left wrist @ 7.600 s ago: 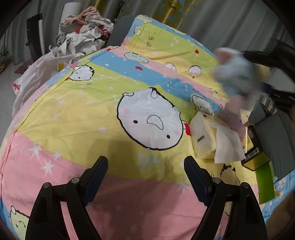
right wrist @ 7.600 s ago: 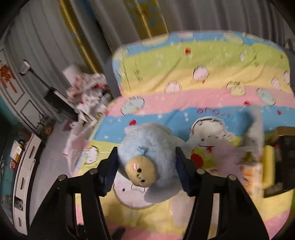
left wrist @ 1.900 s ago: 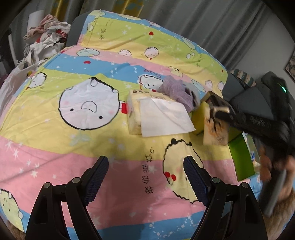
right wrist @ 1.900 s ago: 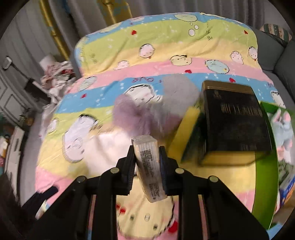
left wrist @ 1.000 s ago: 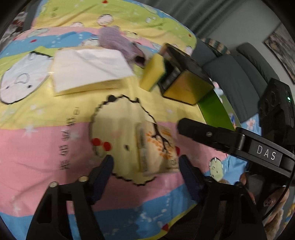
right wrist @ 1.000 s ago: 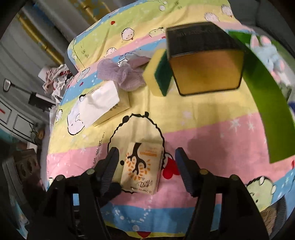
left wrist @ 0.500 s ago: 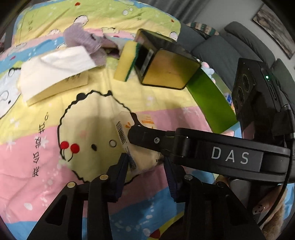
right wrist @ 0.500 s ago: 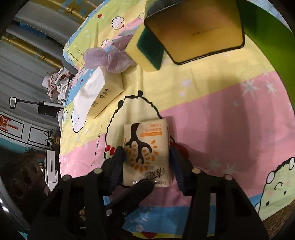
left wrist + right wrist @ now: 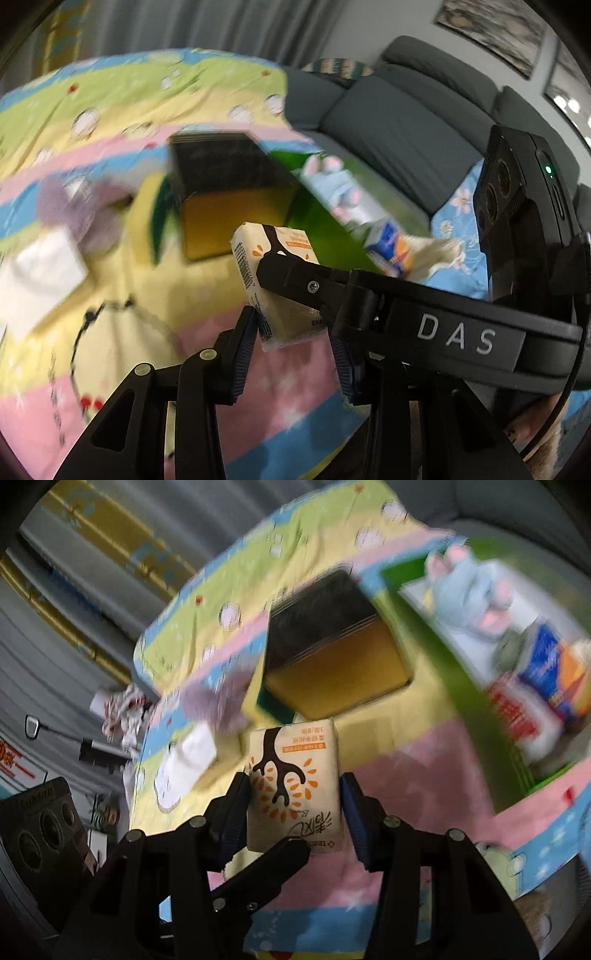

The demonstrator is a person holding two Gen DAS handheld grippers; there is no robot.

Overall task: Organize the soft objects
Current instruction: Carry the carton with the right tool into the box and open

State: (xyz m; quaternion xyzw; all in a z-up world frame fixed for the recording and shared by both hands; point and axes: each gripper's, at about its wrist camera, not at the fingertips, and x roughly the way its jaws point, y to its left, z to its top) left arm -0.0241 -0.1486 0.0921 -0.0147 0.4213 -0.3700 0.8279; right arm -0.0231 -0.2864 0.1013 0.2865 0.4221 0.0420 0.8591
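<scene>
Now | L gripper (image 9: 293,347) + R gripper (image 9: 295,805) both pinching tissue pack (image 9: 293,775) | lifted off bedsheet (image 9: 129,291)

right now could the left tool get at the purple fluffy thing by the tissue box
Probably not: the left tool is shut on the tissue pack, shared with the right tool, though nothing blocks the purple fluff.

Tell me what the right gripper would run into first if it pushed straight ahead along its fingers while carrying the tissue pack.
Most likely the black and gold box: it sits just past the tissue pack held in the right gripper. The pack's front edge would touch first. Depth is unclear in the blur, and the yellow-green sponge beside the box is close too.
</scene>
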